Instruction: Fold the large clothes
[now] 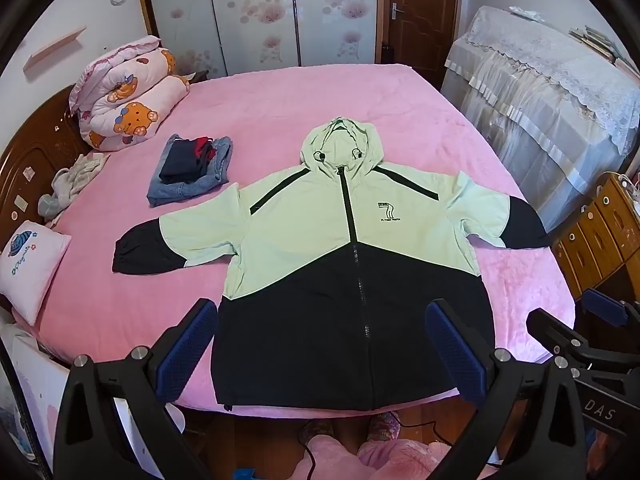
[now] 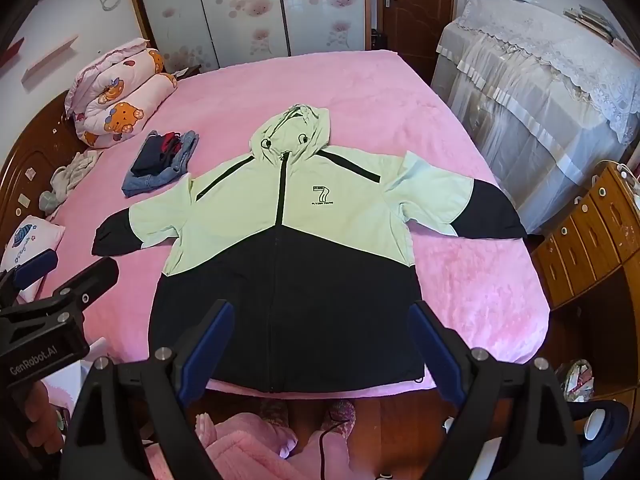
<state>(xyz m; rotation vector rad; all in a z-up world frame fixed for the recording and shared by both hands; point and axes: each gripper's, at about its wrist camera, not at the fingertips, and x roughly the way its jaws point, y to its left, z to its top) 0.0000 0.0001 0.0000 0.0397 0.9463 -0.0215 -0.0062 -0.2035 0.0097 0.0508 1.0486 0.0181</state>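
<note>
A hooded zip jacket (image 1: 320,236), pale green above and black below, lies spread flat and face up on the pink bed (image 1: 280,96), sleeves out to both sides, hem at the near edge. It also shows in the right wrist view (image 2: 280,236). My left gripper (image 1: 322,344) is open and empty, held above the jacket's hem. My right gripper (image 2: 320,344) is open and empty, also above the hem. The right gripper shows at the right edge of the left wrist view (image 1: 576,320), and the left gripper at the left edge of the right wrist view (image 2: 60,276).
A small stack of folded clothes (image 1: 192,168) lies left of the hood. A rolled cartoon quilt (image 1: 124,96), a crumpled cloth (image 1: 68,184) and a pillow (image 1: 28,264) sit at the left. A lace-covered cabinet (image 1: 552,92) and wooden drawers (image 1: 600,232) stand right.
</note>
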